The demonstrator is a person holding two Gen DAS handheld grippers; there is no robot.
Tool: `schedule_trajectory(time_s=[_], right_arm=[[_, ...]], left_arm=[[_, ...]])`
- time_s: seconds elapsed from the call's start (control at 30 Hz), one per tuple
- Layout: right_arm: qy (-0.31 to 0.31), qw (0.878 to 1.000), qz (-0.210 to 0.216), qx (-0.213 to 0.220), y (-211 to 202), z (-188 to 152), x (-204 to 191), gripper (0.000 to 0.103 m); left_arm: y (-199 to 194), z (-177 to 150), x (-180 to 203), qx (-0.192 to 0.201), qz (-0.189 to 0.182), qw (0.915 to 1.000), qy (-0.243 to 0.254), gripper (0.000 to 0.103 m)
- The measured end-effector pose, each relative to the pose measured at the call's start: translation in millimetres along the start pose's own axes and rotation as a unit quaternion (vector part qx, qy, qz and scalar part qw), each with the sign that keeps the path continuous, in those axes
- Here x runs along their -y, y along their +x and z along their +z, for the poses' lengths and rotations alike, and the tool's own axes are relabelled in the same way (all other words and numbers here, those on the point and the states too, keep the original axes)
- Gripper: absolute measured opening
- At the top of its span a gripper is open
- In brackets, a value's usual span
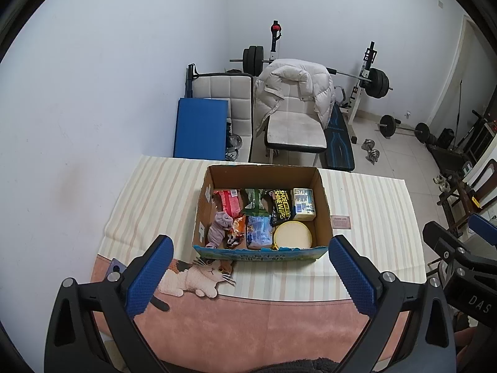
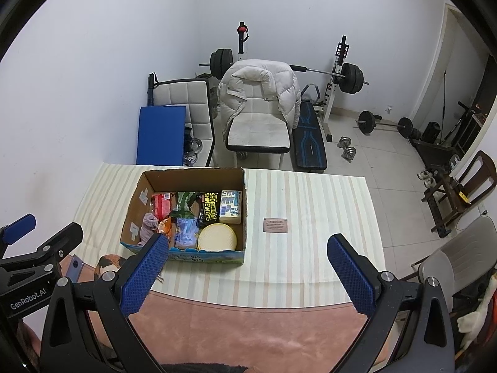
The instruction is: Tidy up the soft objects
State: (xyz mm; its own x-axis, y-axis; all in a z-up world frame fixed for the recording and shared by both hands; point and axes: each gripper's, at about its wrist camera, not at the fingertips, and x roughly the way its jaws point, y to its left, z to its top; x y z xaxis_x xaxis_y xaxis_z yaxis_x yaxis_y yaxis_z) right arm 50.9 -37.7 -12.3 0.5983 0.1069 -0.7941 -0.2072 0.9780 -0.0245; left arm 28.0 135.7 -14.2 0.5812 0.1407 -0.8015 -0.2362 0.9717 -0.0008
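An open cardboard box (image 1: 323, 205) stands on the striped table cloth; it also shows in the right wrist view (image 2: 243, 214). Inside lie several soft packs: a red pack (image 1: 230, 202), a green pack (image 1: 254, 200), a black shoe-wipes pack (image 1: 281, 208), a white-blue tissue pack (image 1: 304, 208), a blue pack (image 1: 258, 231), a round cream pouch (image 1: 292, 235) and a lilac cloth (image 1: 219, 225). My left gripper (image 1: 250, 276) is open and empty, held above the table's near side in front of the box. My right gripper (image 2: 247, 276) is open and empty, to the right of the box front.
A small brown card (image 2: 275, 225) lies on the cloth right of the box. A cat picture (image 1: 198, 276) decorates the near cloth. Beyond the table stand a chair with a white jacket (image 1: 295, 93), a weight bench, barbells and a blue mat (image 1: 200, 129).
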Motion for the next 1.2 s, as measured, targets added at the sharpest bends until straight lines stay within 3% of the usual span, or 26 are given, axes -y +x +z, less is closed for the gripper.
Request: schedule_trajectory(time_s=[1.2], right_arm=[[0.005,1.0,-0.006,0.0,4.3,-6.5,-0.7,0.103]], left_arm=[[1.7,-1.7,0.6,0.001,-0.001,1.0,0.001,0.103]])
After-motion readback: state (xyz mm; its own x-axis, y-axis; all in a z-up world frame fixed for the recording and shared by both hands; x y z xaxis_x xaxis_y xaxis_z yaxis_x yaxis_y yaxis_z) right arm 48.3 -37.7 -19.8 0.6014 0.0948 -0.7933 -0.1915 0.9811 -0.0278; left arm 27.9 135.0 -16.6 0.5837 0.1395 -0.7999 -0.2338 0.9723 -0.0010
